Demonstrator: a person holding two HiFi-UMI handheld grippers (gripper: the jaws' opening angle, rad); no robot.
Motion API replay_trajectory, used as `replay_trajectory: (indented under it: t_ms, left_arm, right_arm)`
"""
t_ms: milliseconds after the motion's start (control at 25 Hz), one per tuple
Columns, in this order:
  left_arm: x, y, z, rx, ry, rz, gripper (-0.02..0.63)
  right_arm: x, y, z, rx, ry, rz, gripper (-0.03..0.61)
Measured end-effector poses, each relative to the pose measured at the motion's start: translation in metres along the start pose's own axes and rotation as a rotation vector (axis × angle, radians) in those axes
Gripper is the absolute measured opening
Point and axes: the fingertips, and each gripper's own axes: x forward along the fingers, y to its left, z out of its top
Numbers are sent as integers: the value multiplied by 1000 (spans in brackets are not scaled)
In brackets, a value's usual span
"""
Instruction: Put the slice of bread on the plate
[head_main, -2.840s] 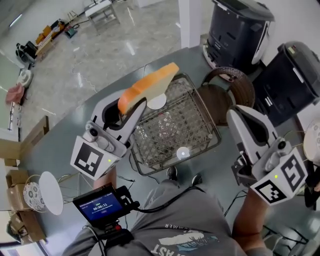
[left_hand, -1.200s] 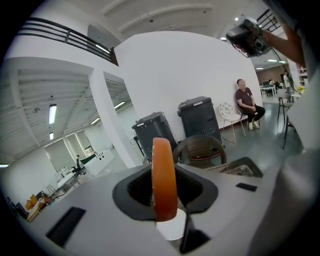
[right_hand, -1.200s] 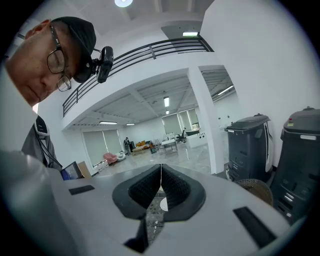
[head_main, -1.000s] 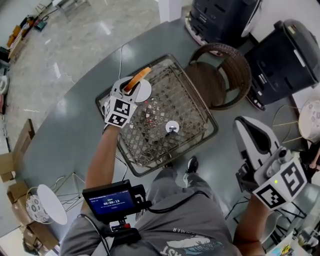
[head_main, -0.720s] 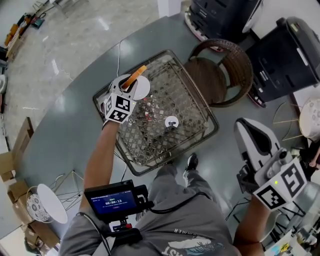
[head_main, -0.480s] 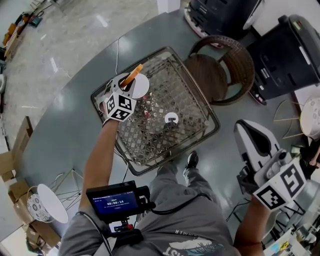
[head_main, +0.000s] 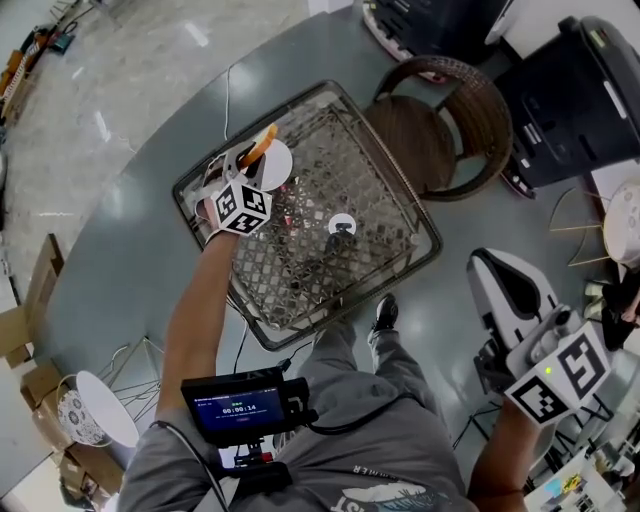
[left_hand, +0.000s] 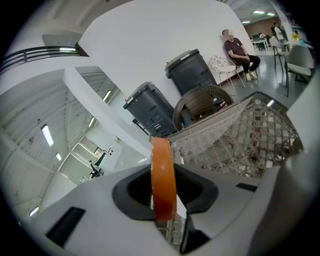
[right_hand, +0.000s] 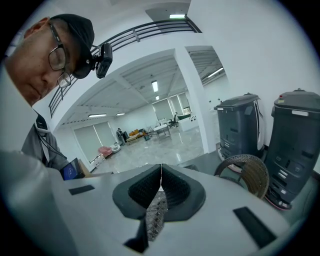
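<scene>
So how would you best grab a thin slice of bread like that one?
Grip it across its two flat faces, coming in from a thin crust edge. The bread slice is broad but slim, so a jaw fits on either side. The left gripper holds it that way: clamped on edge, orange crust jutting past the tips, over the white plate.

Wire basket (head_main: 385, 205) on grey table (head_main: 130, 250); wicker chair (head_main: 487, 120) beside it; two dark bins (head_main: 570, 100) beyond.
</scene>
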Motion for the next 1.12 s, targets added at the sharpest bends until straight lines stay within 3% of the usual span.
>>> replay_trajectory:
  t_ms: [200,520,760,1120]
  left_arm:
    - [15,-9,-8,51,30,14,100]
    - [43,-32,-25,207,77,53,101]
    - [61,-56,-36,253,94,14,101]
    - [71,-57,-42,318,95,57,101]
  right_arm:
    - [1,-8,-14,17,17,-11,6]
    - [7,-26,-33,37,51,-28,6]
    - [15,-36,-47,57,77,-27,6]
    - [21,-50,-63,78,104,-26,6]
